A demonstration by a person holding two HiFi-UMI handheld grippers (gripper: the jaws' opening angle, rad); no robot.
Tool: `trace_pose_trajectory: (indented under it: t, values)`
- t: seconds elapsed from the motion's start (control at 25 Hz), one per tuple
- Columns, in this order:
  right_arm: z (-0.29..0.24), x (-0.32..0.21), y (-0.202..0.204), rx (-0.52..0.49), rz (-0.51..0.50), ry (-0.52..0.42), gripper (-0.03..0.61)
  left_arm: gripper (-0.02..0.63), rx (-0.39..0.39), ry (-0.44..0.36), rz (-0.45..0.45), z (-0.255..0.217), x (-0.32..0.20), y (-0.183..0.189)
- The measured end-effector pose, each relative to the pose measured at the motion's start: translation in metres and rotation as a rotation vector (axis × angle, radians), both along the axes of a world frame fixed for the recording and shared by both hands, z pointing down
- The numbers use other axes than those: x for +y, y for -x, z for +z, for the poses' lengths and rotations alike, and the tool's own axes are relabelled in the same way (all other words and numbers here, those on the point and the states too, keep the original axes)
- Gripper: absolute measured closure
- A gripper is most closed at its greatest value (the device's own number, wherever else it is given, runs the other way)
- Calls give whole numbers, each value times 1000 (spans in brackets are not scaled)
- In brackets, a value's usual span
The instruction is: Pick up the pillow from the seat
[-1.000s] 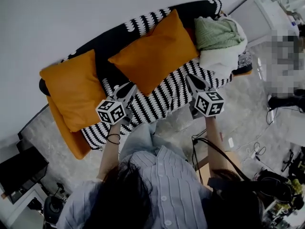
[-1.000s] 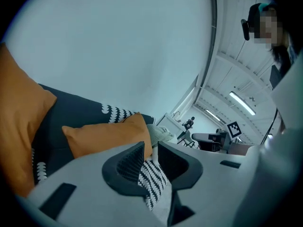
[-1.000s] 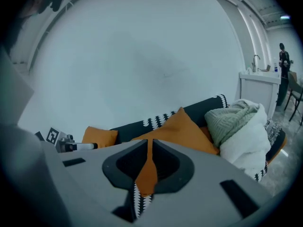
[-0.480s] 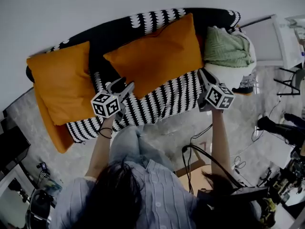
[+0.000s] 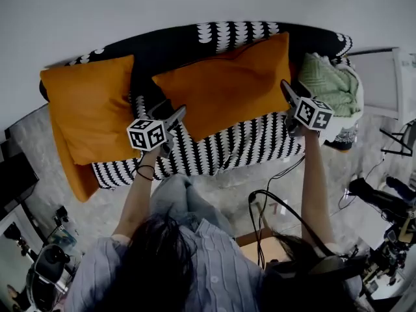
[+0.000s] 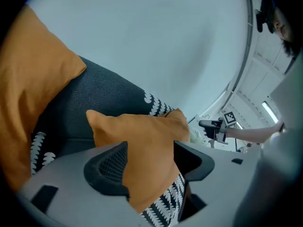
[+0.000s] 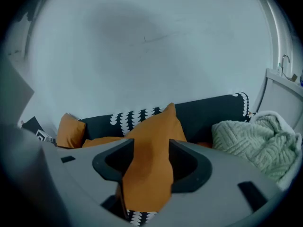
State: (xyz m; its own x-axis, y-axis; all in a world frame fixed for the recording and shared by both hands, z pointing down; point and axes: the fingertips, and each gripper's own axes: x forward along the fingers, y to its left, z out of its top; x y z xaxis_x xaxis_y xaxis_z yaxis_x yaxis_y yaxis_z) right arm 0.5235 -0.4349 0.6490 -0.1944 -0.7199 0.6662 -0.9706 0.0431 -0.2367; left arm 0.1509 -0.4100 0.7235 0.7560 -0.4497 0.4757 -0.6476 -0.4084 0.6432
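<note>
Orange pillow (image 5: 227, 86) rests on patterned sofa (image 5: 218, 149).

Matt orange cloth pillow (image 5: 227, 83)

Centre frame, the pillow (image 5: 224, 86) is plain orange, as is the second pillow (image 5: 88, 112) at left. The sofa throw (image 5: 221, 149) is black with white scallops. Upper right, the knitted blanket (image 5: 328, 86) is pale green.
</note>
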Motion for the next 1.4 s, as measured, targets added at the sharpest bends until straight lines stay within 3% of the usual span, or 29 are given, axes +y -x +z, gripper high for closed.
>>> trace_pose_trajectory:
  t: [0.16, 0.28, 0.4, 0.52, 0.6, 0.72, 0.84, 1.12, 1.28, 1.4]
  values:
    - [27, -28, -10, 57, -61, 88, 317, 276, -16, 73, -57, 28, -16, 7]
    - [41, -50, -26, 154, -99, 143, 290, 254, -43, 119, -85, 48, -28, 9]
    - [50, -67, -34, 182, -106, 195, 272, 242, -85, 148, -171, 64, -40, 25]
    - [59, -79, -32, 198, -131, 239, 264, 241, -17, 194, -272, 75, -49, 30]
    - [65, -83, -31, 219, -163, 259, 265, 241, 46, 209, -267, 77, -52, 19]
    - [72, -87, -29, 198, -181, 287, 265, 241, -13, 190, -229, 85, -60, 16]
    - [78, -89, -23, 142, -187, 303, 267, 242, -11, 224, -221, 91, -64, 10]
    - [96, -85, -10, 130, -183, 358, 381, 249, -20, 252, -217, 107, -74, 2]
    - [92, -79, -5, 135, -170, 351, 452, 329, -44, 277, -175, 109, -76, -5]
    - [82, -69, -3, 81, -109, 319, 486, 368, -46, 271, -167, 103, -69, -5]
